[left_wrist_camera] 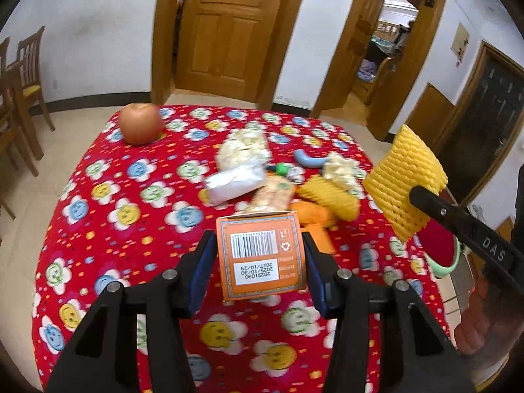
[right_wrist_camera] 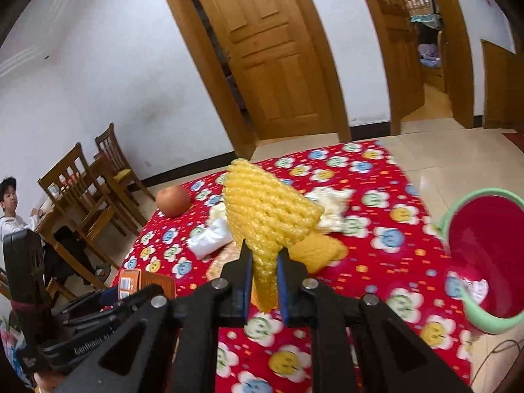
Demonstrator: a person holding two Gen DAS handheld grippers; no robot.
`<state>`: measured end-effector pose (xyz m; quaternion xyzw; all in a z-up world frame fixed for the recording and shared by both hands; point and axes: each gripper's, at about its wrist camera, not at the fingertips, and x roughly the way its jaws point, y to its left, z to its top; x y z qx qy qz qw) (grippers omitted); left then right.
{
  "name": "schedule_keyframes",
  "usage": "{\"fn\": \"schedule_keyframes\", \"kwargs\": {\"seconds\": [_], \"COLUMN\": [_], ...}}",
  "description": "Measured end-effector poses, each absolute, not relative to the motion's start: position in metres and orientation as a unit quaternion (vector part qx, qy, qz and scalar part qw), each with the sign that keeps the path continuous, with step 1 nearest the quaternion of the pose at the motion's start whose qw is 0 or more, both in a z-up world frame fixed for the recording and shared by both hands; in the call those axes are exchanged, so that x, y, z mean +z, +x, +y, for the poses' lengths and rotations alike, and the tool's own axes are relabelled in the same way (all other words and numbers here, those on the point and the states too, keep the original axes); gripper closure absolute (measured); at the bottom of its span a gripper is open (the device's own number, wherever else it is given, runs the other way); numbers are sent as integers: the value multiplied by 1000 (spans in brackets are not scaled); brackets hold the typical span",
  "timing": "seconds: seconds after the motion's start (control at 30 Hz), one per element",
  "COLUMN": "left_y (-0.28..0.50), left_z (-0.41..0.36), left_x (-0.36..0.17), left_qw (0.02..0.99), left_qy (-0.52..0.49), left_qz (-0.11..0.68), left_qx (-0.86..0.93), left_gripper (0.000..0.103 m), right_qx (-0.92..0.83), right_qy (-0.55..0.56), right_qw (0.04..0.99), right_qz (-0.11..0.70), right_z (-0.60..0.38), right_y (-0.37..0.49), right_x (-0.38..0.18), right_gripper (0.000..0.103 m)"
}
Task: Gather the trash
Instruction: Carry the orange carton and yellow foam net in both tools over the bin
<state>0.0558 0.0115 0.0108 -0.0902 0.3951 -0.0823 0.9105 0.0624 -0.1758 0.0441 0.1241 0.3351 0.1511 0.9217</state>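
Note:
My left gripper (left_wrist_camera: 260,245) is shut on an orange carton (left_wrist_camera: 262,255) with a barcode, held above the red flowered tablecloth (left_wrist_camera: 131,196). My right gripper (right_wrist_camera: 264,255) is shut on a yellow foam fruit net (right_wrist_camera: 265,209), lifted above the table; the net also shows in the left wrist view (left_wrist_camera: 404,183). A pile of trash lies mid-table: a white plastic bag (left_wrist_camera: 234,181), crumpled paper (left_wrist_camera: 242,147), another yellow net (left_wrist_camera: 330,196) and orange peel (left_wrist_camera: 311,216). A red bin with a green rim (right_wrist_camera: 481,255) stands at the table's right edge.
An apple (left_wrist_camera: 141,127) sits at the table's far left corner. A blue curved piece (left_wrist_camera: 308,159) lies behind the pile. Wooden chairs (right_wrist_camera: 85,190) and a seated person (right_wrist_camera: 13,209) are to the left. Wooden doors (left_wrist_camera: 226,29) stand behind the table.

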Motion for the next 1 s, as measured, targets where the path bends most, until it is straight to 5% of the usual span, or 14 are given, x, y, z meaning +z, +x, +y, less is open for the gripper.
{"fn": "schedule_keyframes", "kwargs": {"seconds": [1.0], "left_y": [93], "left_z": [-190], "left_x": [30], "left_qw": [878], "left_qy": [-10], "left_qz": [415], "left_qx": [-236], "left_gripper": [51], "right_qx": [-30], "right_qy": [201], "right_qw": [925], "right_qz": [321], "right_z": [-372], "right_y": [17], "right_x": [21], "right_gripper": [85]}}
